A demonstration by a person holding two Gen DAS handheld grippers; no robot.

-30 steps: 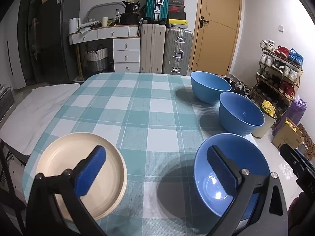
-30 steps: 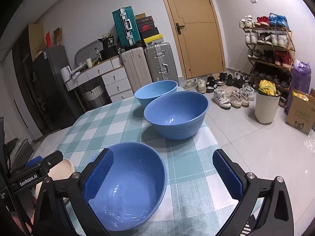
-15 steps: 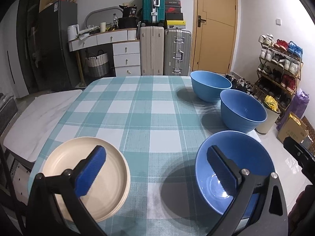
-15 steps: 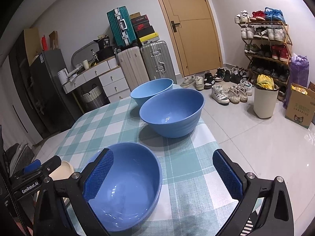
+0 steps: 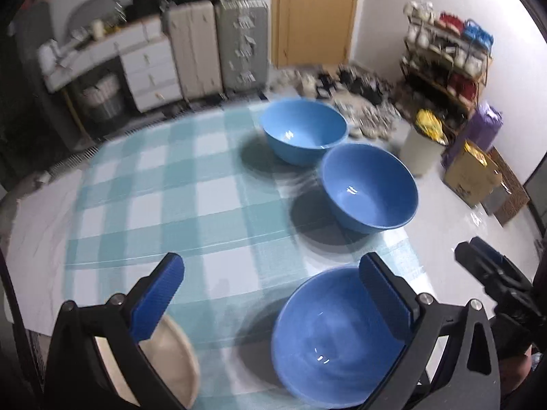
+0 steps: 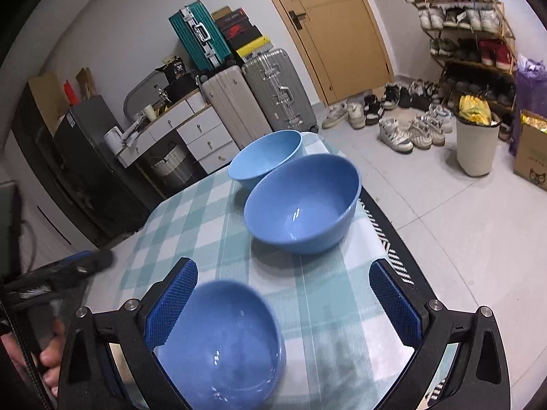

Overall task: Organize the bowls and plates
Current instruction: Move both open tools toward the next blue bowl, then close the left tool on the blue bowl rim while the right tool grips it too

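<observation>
Bowls, three blue ones, sit in a row down the right side of the table, which has a green and white checked cloth. One cream plate lies at the near left corner.

The left gripper hangs above the near end of the table with its two blue fingers spread wide apart. It holds nothing. The near bowl is right under its right finger, and the plate peeks out under its left finger. So the bowl lies a bit to the right of the gap and the plate a bit to the left (neither one is between the fingers yet).

The right gripper is also wide open and holds nothing. In its view the near bowl is low down by its left finger, and the middle bowl is straight ahead, past the fingertips. The far bowl sits just behind the middle one and looks very close to it. I cannot tell if they touch.

My guess is that the bowls should go one inside the other. The bowls are round, so there is no long side to line up with. The fingers just need to go over a rim. The right gripper looks like the better one for the middle bowl, since that bowl is right in front of it. The left one is closer to the plate and the near bowl.
</observation>
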